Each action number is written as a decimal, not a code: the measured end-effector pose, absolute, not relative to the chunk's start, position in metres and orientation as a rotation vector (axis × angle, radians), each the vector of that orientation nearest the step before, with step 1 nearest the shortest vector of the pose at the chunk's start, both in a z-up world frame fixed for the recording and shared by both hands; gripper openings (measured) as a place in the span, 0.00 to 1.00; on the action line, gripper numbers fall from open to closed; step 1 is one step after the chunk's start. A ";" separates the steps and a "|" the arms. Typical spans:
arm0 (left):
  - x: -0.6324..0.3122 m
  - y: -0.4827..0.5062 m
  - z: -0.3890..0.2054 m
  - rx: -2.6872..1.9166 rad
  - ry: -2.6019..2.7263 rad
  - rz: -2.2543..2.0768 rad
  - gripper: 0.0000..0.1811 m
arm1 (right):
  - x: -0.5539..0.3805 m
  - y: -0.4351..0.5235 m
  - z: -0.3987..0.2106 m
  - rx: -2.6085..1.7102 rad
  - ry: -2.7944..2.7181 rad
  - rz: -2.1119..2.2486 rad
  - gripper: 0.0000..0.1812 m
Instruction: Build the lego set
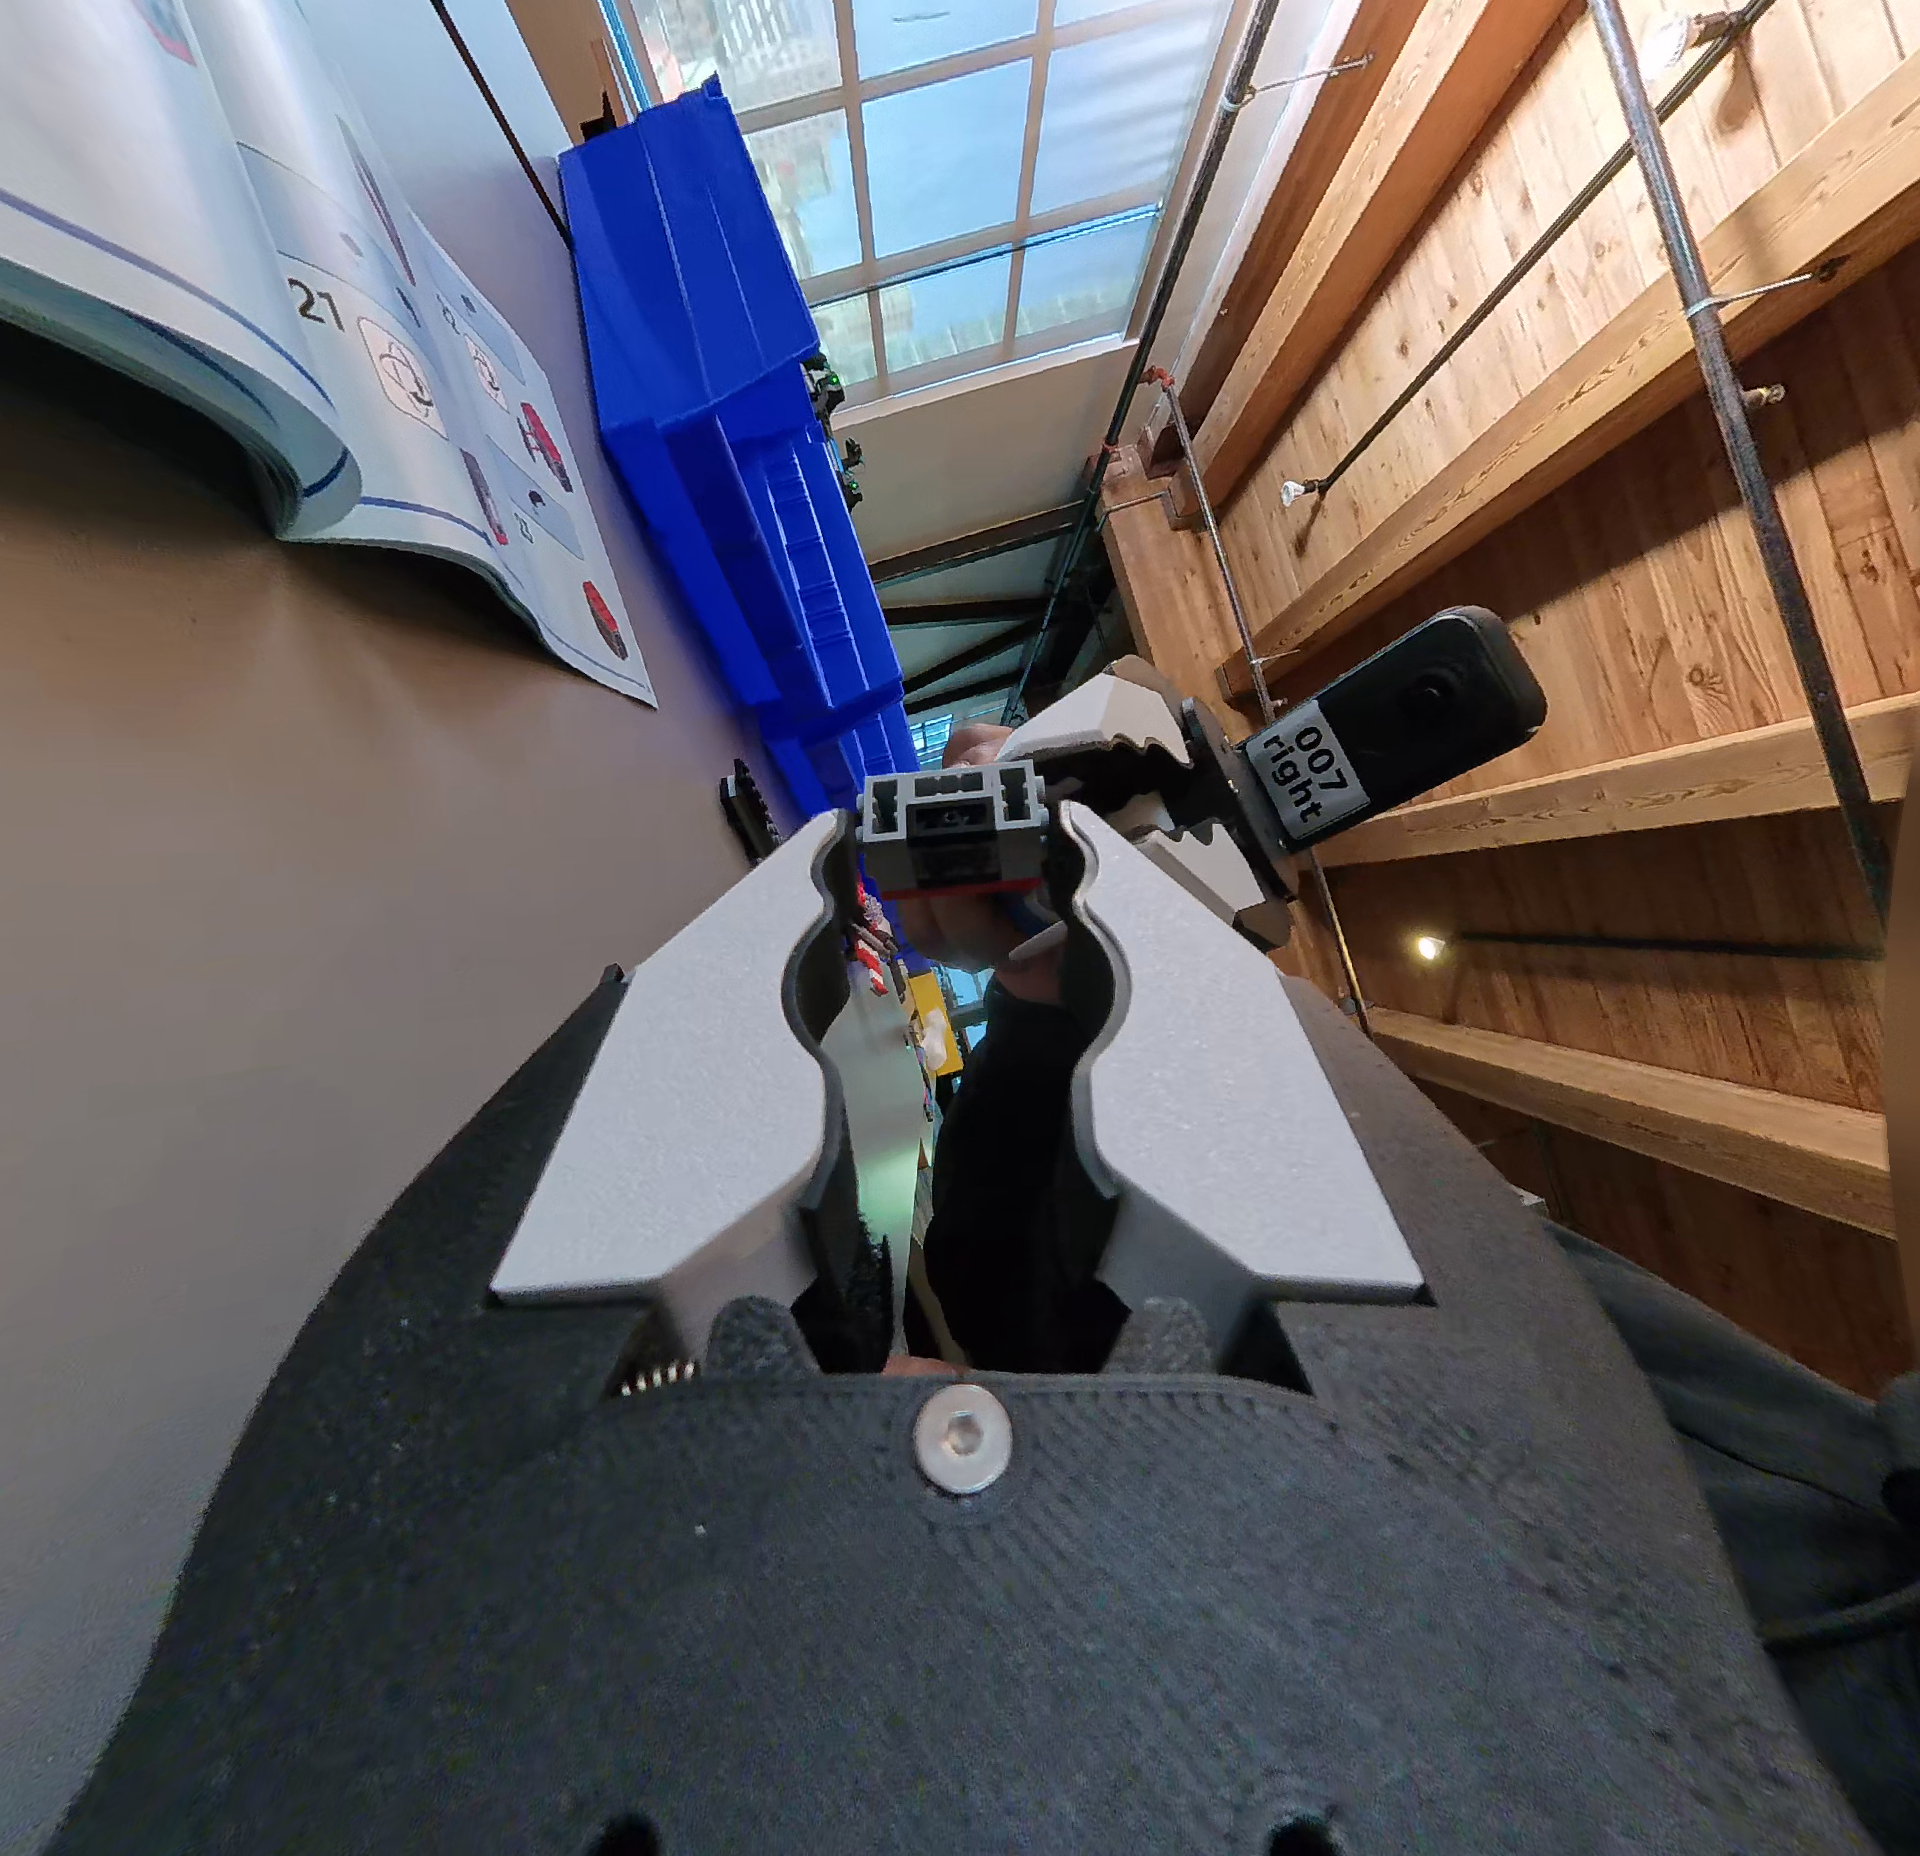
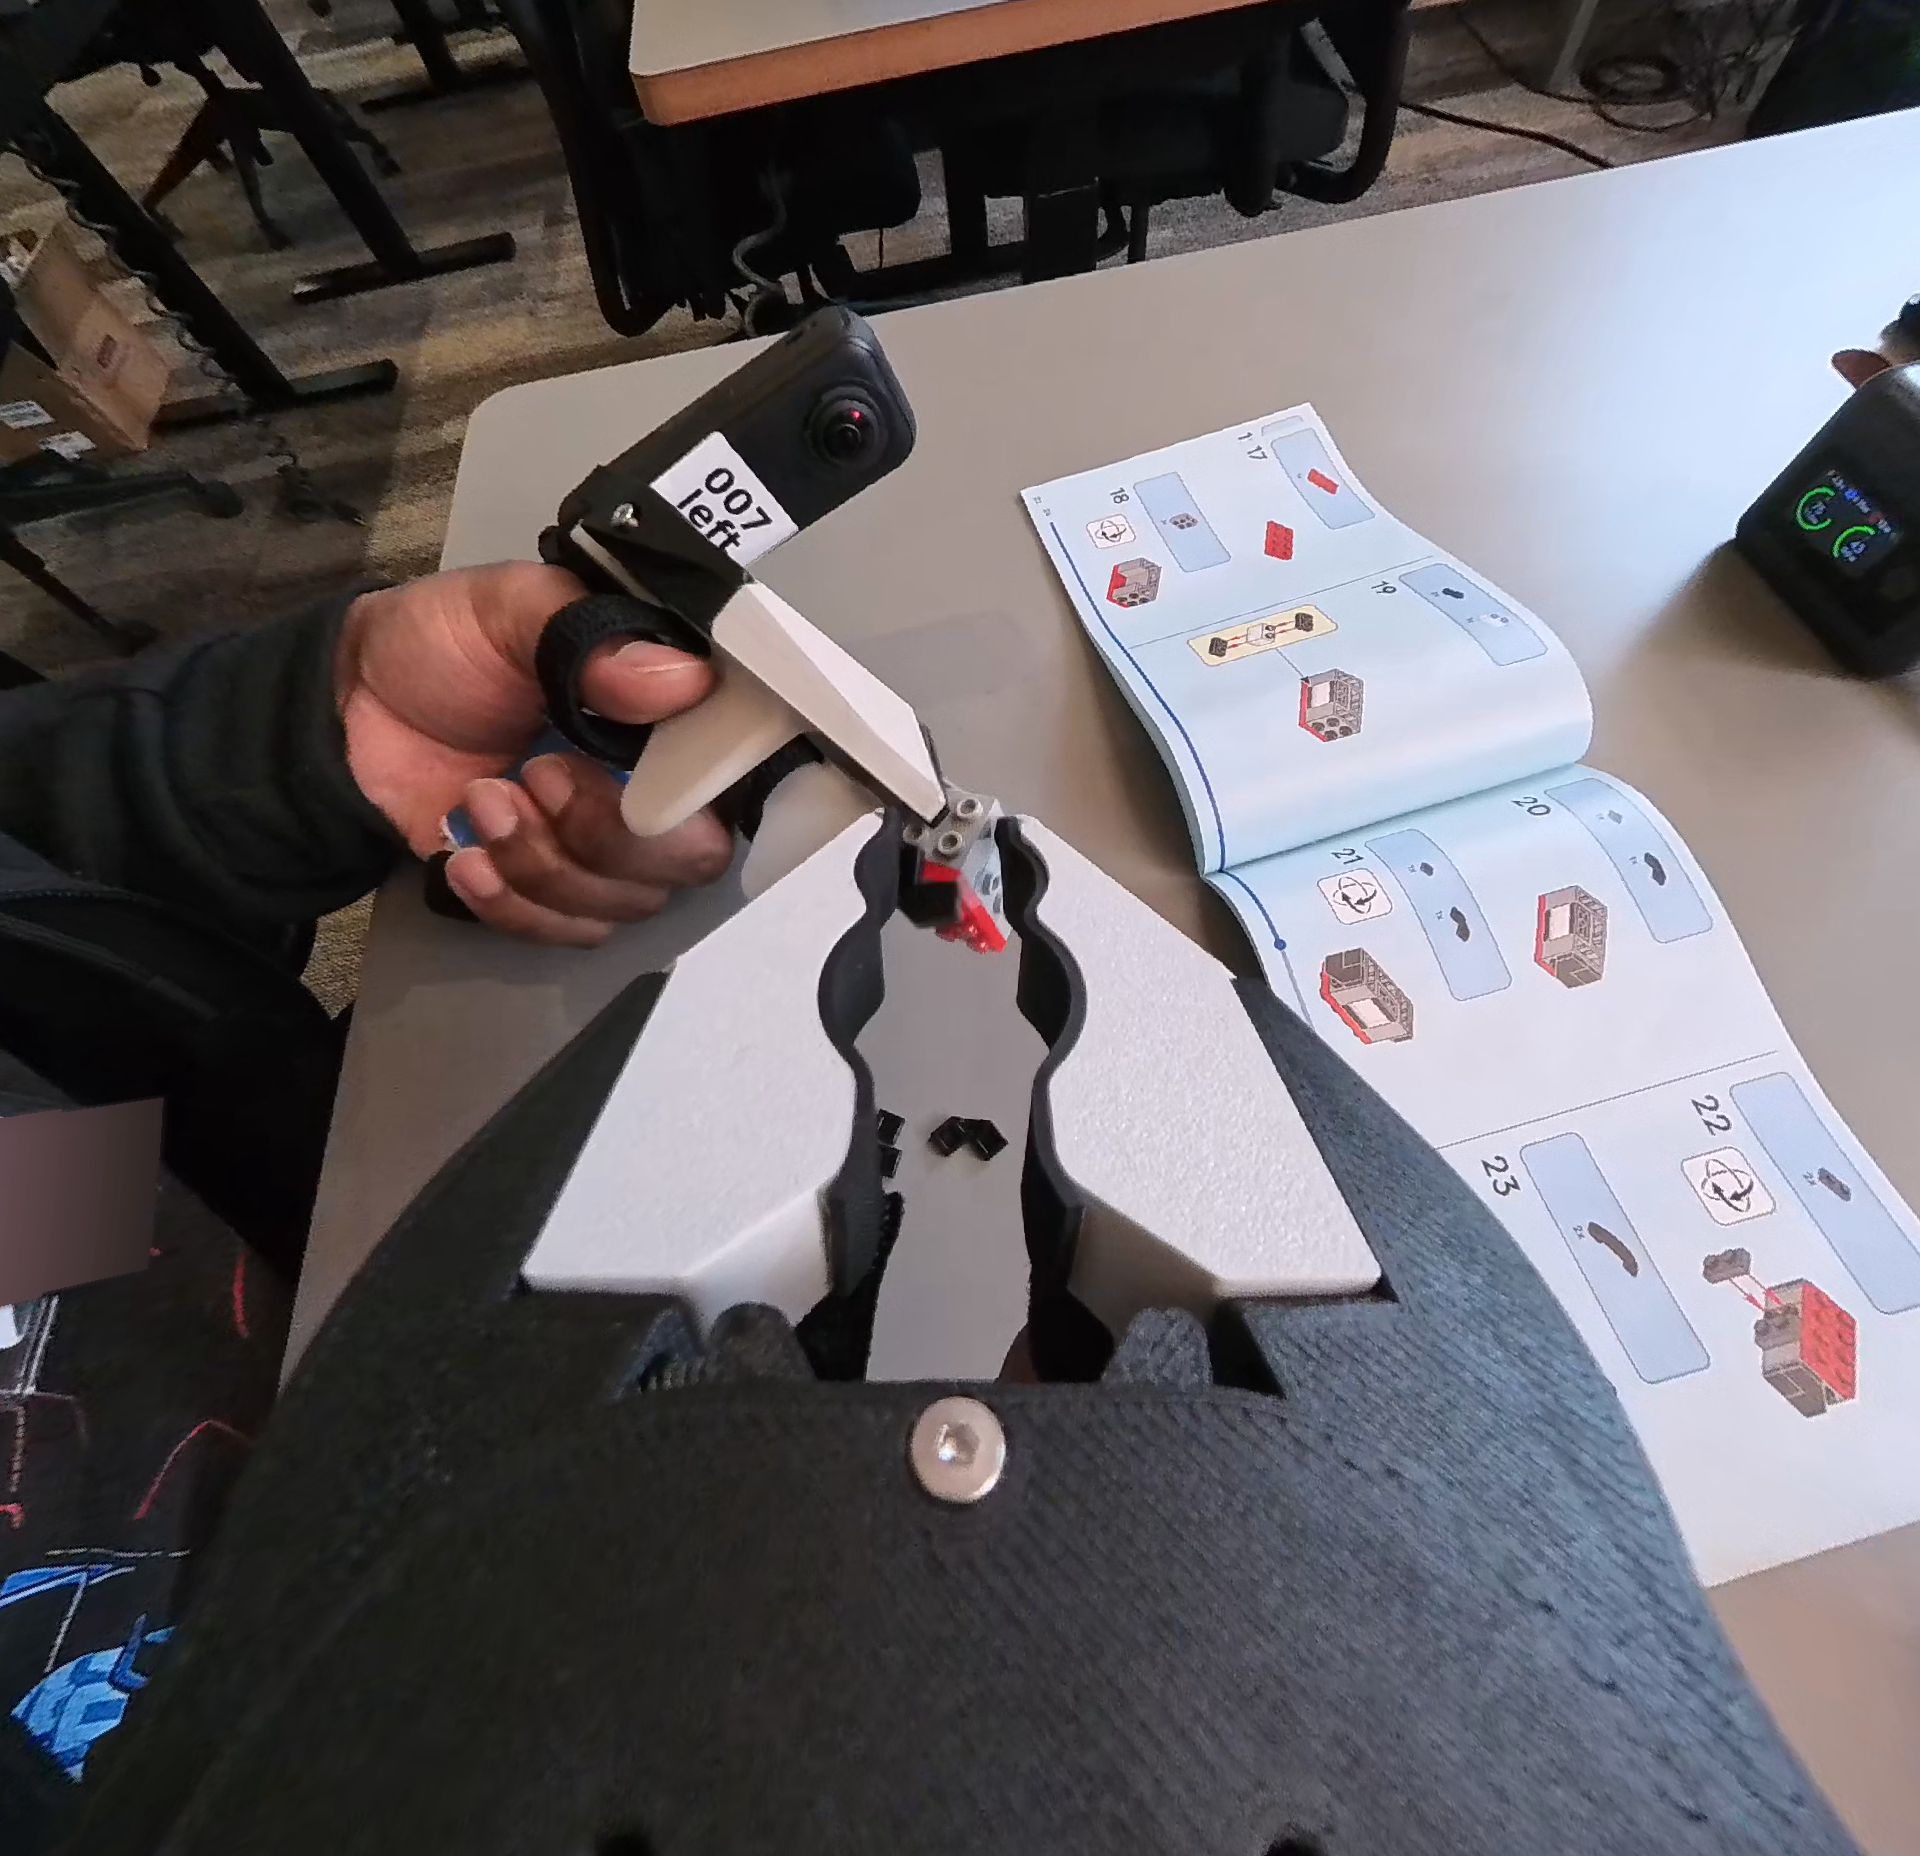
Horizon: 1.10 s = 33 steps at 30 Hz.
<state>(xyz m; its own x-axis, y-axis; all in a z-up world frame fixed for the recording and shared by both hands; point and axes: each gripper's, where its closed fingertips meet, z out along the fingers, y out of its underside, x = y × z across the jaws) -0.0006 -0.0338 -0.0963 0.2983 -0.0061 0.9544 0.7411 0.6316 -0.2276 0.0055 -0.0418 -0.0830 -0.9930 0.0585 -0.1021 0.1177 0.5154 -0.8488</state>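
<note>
The small lego assembly (image 1: 951, 838), made of grey bricks with a red plate along one edge, is held in the air above the tabletop (image 2: 1351, 352), between the two tools. In the left wrist view the left tongs (image 1: 951, 850) are clamped on it: each grey finger presses one side of the block, and its hollow underside faces the camera. The right tongs (image 1: 1127, 778) appear behind it in this view, with their tips at the right edge of the block.

In the right wrist view the right tongs (image 2: 951, 871) have the same lego assembly (image 2: 961, 866) between their black wavy pads. The pads stand close on both sides of it and seem to touch it, so the tongs look closed on the piece. Its studs point up and the red plate is on the lower side. The left tongs (image 2: 940, 793) come in from the upper left, and their white tips meet the top of the block. A hand (image 2: 520, 746) in a dark sleeve holds this tool, with one finger through a black loop.

Under the gap of the right tongs, a few small black pieces (image 2: 961, 1136) lie on the tabletop. An open instruction booklet (image 2: 1455, 871) lies flat on the right side, showing drawings of the steps. At the far right edge stands a small black device (image 2: 1839, 559) with a lit screen. In the left wrist view, blue plastic bins (image 1: 717, 404) stand beyond the instruction booklet (image 1: 312, 300).
</note>
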 end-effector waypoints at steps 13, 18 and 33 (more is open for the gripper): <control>-0.007 -0.040 -0.109 -0.756 -1.251 -0.527 0.20 | -0.016 -0.022 -0.090 0.336 2.658 -1.584 0.11; -0.007 -0.040 -0.111 -0.766 -1.261 -0.520 0.20 | -0.009 -0.014 -0.101 0.401 2.613 -1.611 0.13; -0.003 -0.035 -0.108 -0.777 -1.252 -0.526 0.20 | 0.001 -0.039 -0.100 0.318 2.633 -2.025 0.19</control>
